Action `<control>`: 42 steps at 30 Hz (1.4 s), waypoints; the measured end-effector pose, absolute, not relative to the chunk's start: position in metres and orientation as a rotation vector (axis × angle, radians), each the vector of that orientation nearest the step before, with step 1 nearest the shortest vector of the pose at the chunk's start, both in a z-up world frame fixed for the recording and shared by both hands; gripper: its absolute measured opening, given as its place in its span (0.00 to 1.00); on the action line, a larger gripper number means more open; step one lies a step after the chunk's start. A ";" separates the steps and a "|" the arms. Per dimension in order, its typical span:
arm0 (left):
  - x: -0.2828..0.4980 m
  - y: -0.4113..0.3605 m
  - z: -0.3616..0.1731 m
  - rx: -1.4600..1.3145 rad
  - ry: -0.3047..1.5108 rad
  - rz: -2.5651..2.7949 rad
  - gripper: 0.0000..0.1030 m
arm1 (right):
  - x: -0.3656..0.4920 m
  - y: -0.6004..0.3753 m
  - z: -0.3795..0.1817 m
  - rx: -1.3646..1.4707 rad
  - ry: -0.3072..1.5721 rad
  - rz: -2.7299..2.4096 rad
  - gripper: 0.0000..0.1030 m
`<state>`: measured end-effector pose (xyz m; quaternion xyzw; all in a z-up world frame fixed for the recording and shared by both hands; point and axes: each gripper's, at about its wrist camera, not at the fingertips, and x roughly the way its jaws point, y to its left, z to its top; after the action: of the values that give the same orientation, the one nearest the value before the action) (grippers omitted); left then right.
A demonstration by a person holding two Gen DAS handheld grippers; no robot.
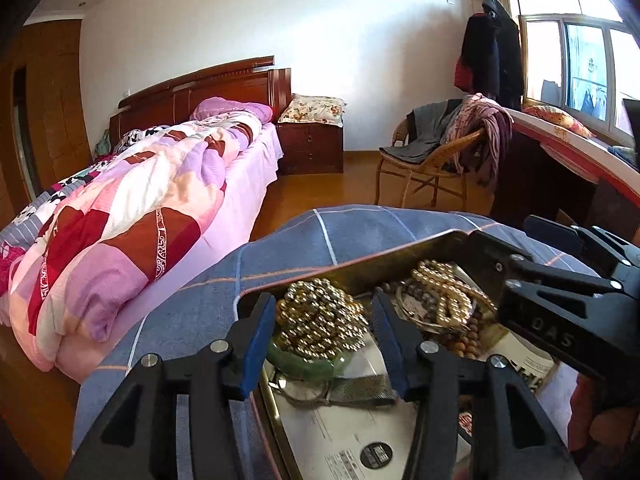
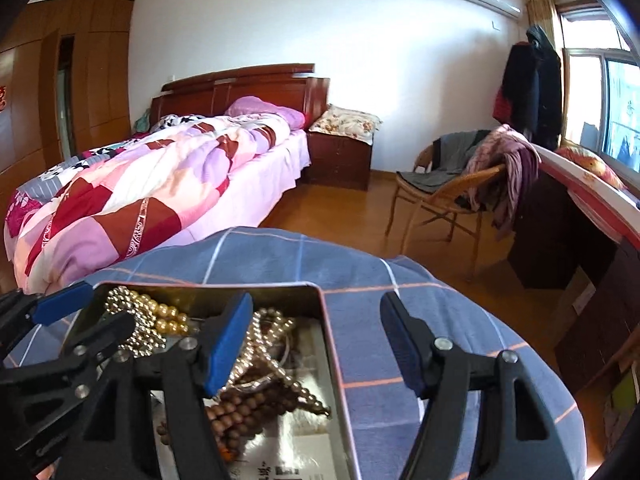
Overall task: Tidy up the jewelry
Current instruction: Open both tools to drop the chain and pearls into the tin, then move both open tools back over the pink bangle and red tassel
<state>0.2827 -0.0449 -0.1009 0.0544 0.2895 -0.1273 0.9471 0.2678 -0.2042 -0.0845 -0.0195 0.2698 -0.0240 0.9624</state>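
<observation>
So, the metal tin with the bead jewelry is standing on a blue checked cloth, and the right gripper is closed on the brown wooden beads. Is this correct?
Not quite. The right gripper is open and holds nothing: in the right wrist view its jaws stand wide apart, one finger over the tin, the other over the blue checked cloth. The brown wooden beads lie loose in the tin. The rest is right.

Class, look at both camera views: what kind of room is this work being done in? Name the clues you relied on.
Most likely a home bedroom: a bed with a patchwork quilt and wooden headboard, and a bedside cabinet next to it.
</observation>
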 end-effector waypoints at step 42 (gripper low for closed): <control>0.172 0.018 -0.118 0.062 0.758 -0.111 0.57 | 0.159 -0.220 -0.098 0.057 0.632 -0.116 0.68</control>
<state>0.1717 0.0184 -0.1185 0.0304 0.3697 -0.0541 0.9271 0.1589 -0.2199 -0.0984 0.0278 0.3105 -0.0572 0.9484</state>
